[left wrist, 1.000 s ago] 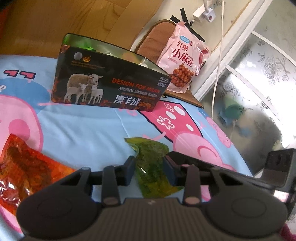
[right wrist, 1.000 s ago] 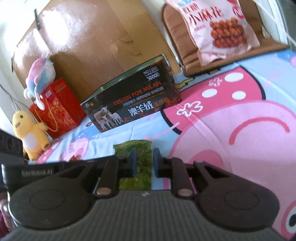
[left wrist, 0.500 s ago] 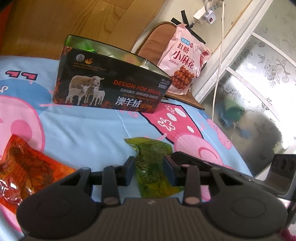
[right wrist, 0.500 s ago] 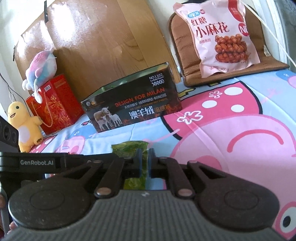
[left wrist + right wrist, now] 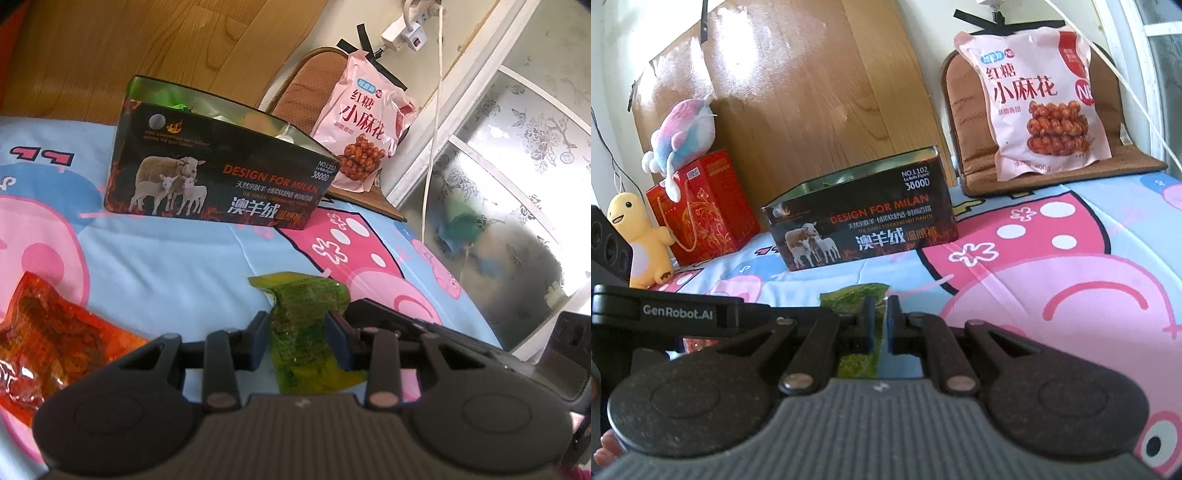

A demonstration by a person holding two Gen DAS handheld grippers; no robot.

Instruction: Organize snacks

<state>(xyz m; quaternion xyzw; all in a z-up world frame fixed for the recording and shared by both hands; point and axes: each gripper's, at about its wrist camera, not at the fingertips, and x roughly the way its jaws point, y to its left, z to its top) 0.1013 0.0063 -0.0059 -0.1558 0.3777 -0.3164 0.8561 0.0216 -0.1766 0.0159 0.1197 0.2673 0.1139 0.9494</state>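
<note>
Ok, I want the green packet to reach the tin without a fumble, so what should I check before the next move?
1. Right tool pinching the green packet: ok, its fingers are nearly shut on the packet's edge.
2. Left tool free of the packet: ok, it is open, one finger on each side.
3. Packet lifted off the bedsheet: cannot tell.
4. Tin open at the top: ok, there is no lid and wrappers show inside.
5. Path to the tin: ok, only bare sheet lies between.
6. Red packet out of the way: ok, it lies off to the left.
</note>
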